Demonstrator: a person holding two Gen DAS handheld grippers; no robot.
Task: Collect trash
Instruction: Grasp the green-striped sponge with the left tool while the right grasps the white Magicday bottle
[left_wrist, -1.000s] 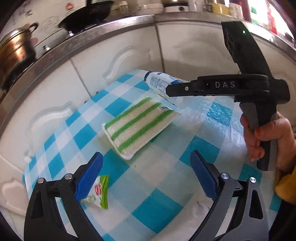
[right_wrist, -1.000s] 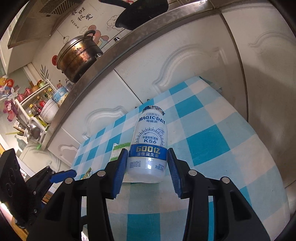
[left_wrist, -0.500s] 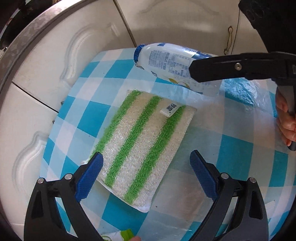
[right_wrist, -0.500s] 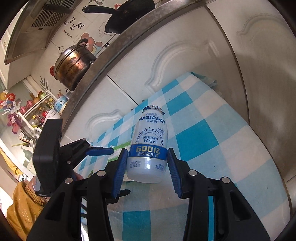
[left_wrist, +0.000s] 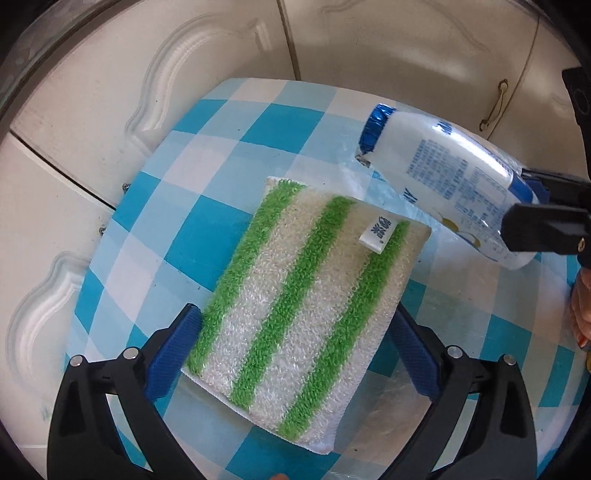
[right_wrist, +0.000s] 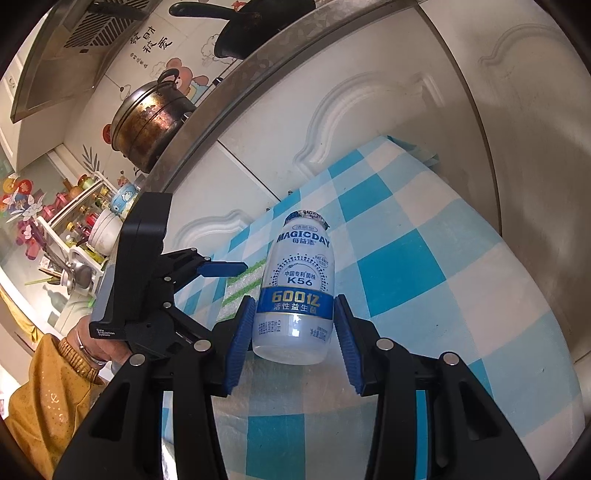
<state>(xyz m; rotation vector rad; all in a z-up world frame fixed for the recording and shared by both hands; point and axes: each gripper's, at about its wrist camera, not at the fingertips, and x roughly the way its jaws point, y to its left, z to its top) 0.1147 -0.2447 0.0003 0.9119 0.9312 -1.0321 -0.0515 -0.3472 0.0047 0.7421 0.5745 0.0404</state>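
A white drink bottle with a blue label and blue foil top is tilted above the checked table, and my right gripper is shut on its lower body. The left wrist view shows the same bottle at the upper right, with a right finger across it. A green-and-white striped scrub pad lies flat on the table. My left gripper points steeply down over the pad, open, one blue pad at each side edge. In the right wrist view a left finger hangs over the pad.
The blue-and-white checked tablecloth covers a small table pushed against white cabinet doors. A steel counter edge above carries a metal pot and a dark pan. A hand with a yellow sleeve holds the left gripper.
My left gripper has moved forward and down until it straddles the striped pad; a small green wrapper near it has left the view. The right gripper still holds the bottle in place.
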